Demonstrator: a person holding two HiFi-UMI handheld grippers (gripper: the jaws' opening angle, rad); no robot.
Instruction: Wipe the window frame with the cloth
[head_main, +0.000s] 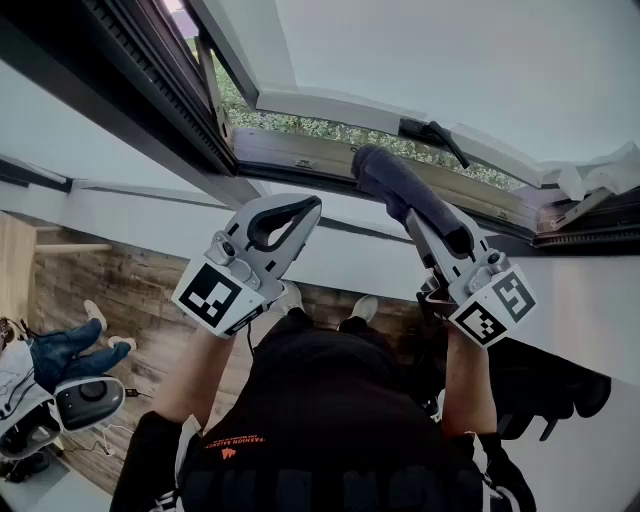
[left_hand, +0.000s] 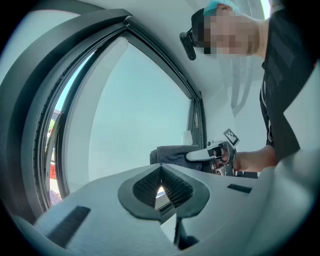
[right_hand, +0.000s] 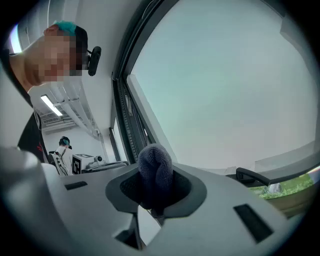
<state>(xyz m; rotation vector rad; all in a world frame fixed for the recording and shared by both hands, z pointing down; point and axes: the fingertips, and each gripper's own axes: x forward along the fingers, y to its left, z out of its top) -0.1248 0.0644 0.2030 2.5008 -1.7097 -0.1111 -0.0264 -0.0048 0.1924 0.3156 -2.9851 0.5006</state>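
Observation:
A dark grey cloth (head_main: 382, 178) is bunched in my right gripper (head_main: 418, 226), which is shut on it and held up just below the window frame's lower rail (head_main: 300, 150). In the right gripper view the cloth (right_hand: 155, 167) bulges out between the jaws, with the pane and the dark frame upright (right_hand: 125, 112) beyond. My left gripper (head_main: 311, 205) hangs to the left of the cloth, shut with nothing in it, its tips meeting (left_hand: 161, 170). From the left gripper view I see the cloth (left_hand: 172, 154) and the right gripper (left_hand: 204, 155) against the frame's corner.
A black window handle (head_main: 432, 133) sits on the sash just right of the cloth. White crumpled material (head_main: 600, 172) lies at the frame's right end. The dark open sash (head_main: 170, 100) slants at upper left. A seated person's legs (head_main: 62, 350) and a device (head_main: 90, 400) are below left.

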